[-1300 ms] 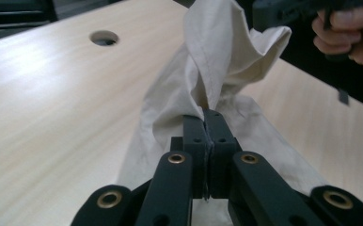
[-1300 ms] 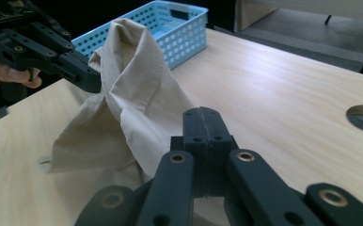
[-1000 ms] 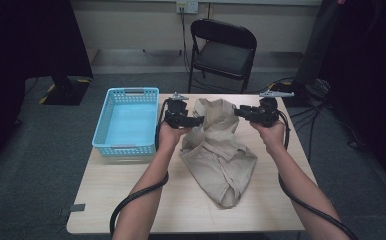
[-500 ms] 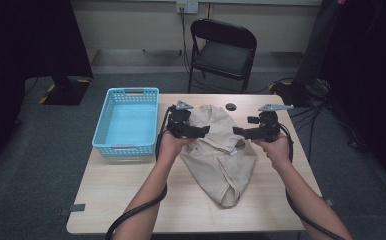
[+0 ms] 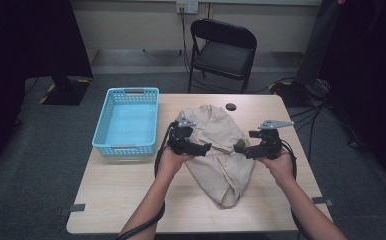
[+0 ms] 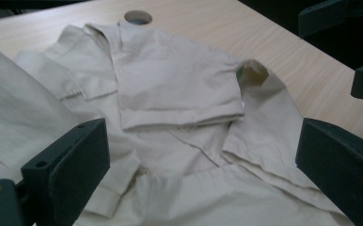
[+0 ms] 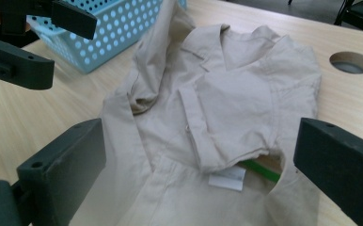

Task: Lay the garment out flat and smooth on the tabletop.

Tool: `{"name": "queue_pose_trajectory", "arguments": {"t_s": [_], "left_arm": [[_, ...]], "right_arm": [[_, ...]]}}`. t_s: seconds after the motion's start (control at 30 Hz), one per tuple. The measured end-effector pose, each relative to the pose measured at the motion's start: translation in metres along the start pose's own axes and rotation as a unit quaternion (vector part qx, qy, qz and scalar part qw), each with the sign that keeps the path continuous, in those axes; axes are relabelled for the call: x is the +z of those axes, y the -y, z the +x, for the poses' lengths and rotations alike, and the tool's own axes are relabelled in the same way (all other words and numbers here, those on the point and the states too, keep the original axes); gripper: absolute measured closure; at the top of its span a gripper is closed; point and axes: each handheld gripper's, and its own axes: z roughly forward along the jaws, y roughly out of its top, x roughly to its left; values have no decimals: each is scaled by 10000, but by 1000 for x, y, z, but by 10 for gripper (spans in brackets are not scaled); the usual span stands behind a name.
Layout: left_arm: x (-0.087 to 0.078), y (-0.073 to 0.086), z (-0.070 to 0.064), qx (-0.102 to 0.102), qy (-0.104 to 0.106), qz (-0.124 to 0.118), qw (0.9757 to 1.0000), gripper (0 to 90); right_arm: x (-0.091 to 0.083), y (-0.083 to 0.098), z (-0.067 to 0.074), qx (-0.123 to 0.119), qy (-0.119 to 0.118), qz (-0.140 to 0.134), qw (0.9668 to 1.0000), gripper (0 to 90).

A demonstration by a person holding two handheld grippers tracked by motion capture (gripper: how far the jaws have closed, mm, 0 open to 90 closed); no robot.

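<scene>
**Both claws wide open over a shirt on the bench**

A pale wooden bench [image 5: 131, 200] stands on grey carpet, a black folding chair [image 5: 223, 52] behind it at the top of the high view. A beige shirt [image 5: 221, 150] lies crumpled at centre frame, a blue basket [image 5: 127, 122] to its left. The left claw [image 5: 203, 148] and right claw [image 5: 238, 147] face each other just above the cloth; their jaws have just been opening and now gape, gripping nothing. The right gripper view shows a white label [image 7: 225, 181] and a green strip [image 7: 259, 170] inside the collar. The left gripper view shows a folded sleeve [image 6: 179, 89] and a round hole [image 6: 138, 17] in the bench.
</scene>
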Motion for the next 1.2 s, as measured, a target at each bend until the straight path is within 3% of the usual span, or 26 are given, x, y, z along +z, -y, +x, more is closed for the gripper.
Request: {"name": "queue_pose_trajectory", "arguments": {"t_s": [0.3,0.67,0.77,0.97,1.2], "left_arm": [[12,40,-8,80,119,292,9995,28],[19,69,-13,364,62,509,9980,28],[22,75,-16,430,54,524,9977,33],[26,79,-23,799,-62,642,9947,39],[30,84,-26,974,-106,728,9925,39]], "right_arm": [[14,29,18,-273,-91,277,9992,19],[29,63,20,-331,33,598,9977,19],[32,71,21,-366,72,701,9968,21],[34,81,22,-401,152,798,9959,21],[35,87,22,-439,204,920,9946,22]]}}
